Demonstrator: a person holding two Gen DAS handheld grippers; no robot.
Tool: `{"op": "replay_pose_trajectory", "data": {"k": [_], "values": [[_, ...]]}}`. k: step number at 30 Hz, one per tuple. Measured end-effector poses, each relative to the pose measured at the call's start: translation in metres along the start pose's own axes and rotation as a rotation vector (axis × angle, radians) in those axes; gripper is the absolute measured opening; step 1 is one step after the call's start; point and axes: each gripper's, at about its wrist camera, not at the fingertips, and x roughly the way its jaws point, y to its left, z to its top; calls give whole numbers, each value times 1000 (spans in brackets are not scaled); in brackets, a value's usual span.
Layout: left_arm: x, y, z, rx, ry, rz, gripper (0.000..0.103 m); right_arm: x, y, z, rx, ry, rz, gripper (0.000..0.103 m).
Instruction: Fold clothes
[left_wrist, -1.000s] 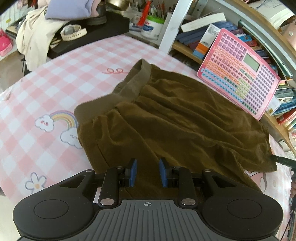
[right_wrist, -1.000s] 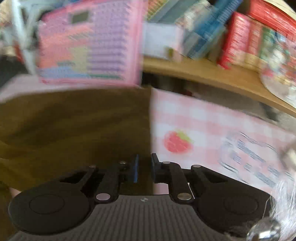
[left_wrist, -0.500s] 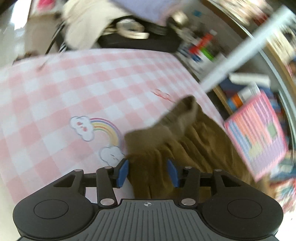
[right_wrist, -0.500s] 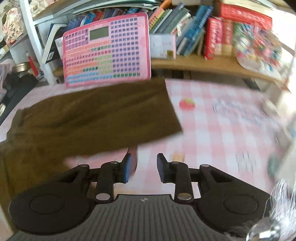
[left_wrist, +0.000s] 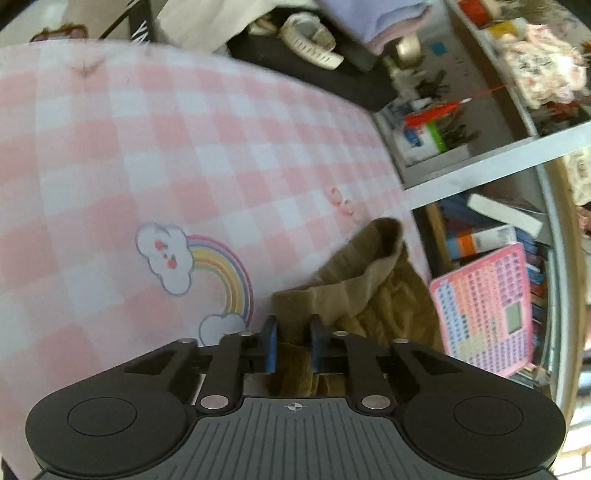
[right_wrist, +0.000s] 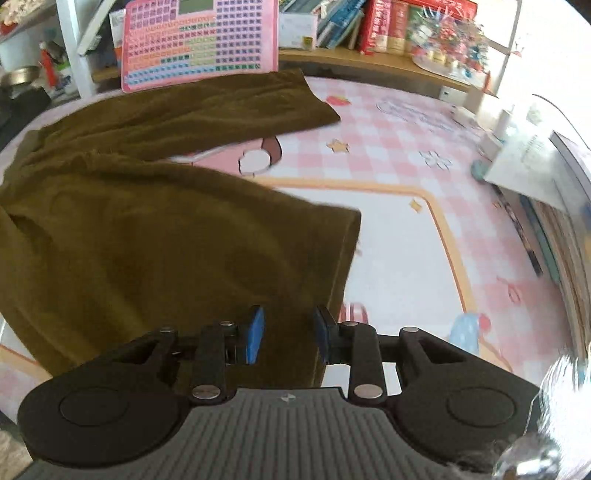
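1. At the far left lies a pink-and-white checked tablecloth (left_wrist: 155, 155) with a printed cloud and rainbow (left_wrist: 192, 266). This part of it is bare of clothing.

2. The left gripper (left_wrist: 292, 345) sits low at the waistband end of a pair of olive-brown trousers (left_wrist: 373, 295). Its blue pads are drawn close, with a bunch of the brown cloth between them; it looks to be pinching the fabric at the waistband corner. The ribbed waistband (left_wrist: 354, 277) stands up in a rumpled ridge just ahead of the fingers.

3. In the right wrist view the trousers spread across the table, waist at the left and hems at the right, so the long axis runs left to right.

4. The two legs fork apart. The far leg (right_wrist: 229, 107) reaches toward a pink keyboard toy (right_wrist: 199, 40) leaning on the shelf. The near leg (right_wrist: 207, 258) ends at a hem near the middle of the table.

5. The right gripper (right_wrist: 288, 339) hovers over the near leg's hem corner, its blue pads spread wide with cloth below them, gripping nothing.

6. Judging progress: the legs are not laid together and no neat fold shows, so most folding looks left to do.

7. At the far right the checked cloth carries cartoon prints, with books (right_wrist: 391, 26) on the shelf beyond.
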Motion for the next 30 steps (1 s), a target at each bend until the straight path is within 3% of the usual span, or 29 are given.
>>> {"op": "replay_pose_trajectory", "data": {"k": [8, 12, 15, 17, 18, 25, 30], "values": [[-37, 21, 14, 129, -21, 5, 13, -4, 22, -12, 6, -36, -47, 30], [-45, 38, 17, 140, 11, 3, 15, 0, 28, -10, 5, -61, -63, 31], [-51, 42, 17, 175, 23, 25, 28, -1, 28, -9, 22, -57, -75, 31], [-59, 44, 17, 201, 20, 40, 50, -7, 28, -13, 36, -60, -81, 32], [-65, 45, 16, 216, 6, 27, 53, -11, 27, -16, 47, -61, -80, 33], [-101, 37, 8, 391, -99, 13, 56, -30, 23, -41, 130, -41, -65, 39], [-98, 6, -24, 662, -110, 58, 67, -31, 26, -49, 158, -36, -79, 36]]}}
